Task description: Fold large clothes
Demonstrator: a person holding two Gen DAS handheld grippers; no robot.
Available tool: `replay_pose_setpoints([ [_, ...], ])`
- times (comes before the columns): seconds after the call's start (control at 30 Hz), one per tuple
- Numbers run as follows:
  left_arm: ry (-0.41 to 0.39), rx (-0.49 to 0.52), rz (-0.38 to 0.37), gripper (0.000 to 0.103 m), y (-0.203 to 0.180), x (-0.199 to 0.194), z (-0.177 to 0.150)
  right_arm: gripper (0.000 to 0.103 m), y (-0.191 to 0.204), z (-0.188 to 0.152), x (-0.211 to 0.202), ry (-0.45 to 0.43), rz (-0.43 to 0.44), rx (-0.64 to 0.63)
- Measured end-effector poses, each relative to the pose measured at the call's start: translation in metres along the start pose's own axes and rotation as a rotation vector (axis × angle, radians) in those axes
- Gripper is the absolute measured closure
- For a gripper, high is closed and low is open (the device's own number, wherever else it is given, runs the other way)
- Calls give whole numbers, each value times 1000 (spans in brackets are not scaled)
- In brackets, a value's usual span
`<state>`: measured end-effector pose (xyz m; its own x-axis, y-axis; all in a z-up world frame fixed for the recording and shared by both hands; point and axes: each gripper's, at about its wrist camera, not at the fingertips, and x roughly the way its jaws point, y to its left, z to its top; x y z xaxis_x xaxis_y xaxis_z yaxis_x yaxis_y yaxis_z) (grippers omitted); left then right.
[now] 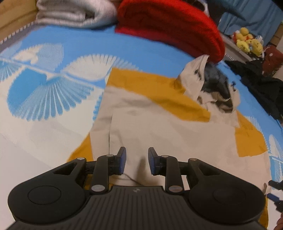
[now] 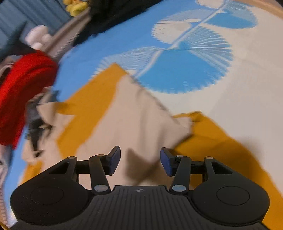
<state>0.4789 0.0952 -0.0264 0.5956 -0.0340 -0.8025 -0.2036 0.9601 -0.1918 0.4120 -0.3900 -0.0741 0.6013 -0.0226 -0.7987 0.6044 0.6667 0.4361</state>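
A large beige and mustard-yellow garment (image 1: 159, 123) lies spread on the blue and white bedspread (image 1: 44, 92), with a dark fur-trimmed hood (image 1: 215, 88) at its far right end. My left gripper (image 1: 136, 160) is open and empty, hovering over the beige near part. In the right wrist view the same garment (image 2: 134, 120) lies below my right gripper (image 2: 140, 160), which is open and empty above a beige fold next to a mustard panel (image 2: 217, 141). Both views are motion-blurred.
A red garment (image 1: 169, 26) and a folded grey blanket (image 1: 70, 12) lie at the far side of the bed. Dark clothes (image 1: 261, 85) lie at the right edge. Yellow plush toys (image 1: 247, 42) sit on a shelf beyond. The patterned bedspread (image 2: 194, 62) extends to the right.
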Motion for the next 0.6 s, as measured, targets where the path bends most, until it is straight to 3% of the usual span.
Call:
replay_pose_setpoints([
  [0.1, -67, 47, 1, 68, -8, -19, 2, 51, 4, 4, -19, -60, 35, -31],
  [0.33, -202, 221, -18, 67, -33, -56, -9, 51, 31, -7, -83, -330, 116, -350],
  [0.47, -269, 300, -23, 67, -44, -67, -16, 51, 29, -6, -98, -351, 156, -410],
  [0.6, -289, 281, -30, 67, -47, -71, -16, 51, 28, -2, -104, -363, 143, -412],
])
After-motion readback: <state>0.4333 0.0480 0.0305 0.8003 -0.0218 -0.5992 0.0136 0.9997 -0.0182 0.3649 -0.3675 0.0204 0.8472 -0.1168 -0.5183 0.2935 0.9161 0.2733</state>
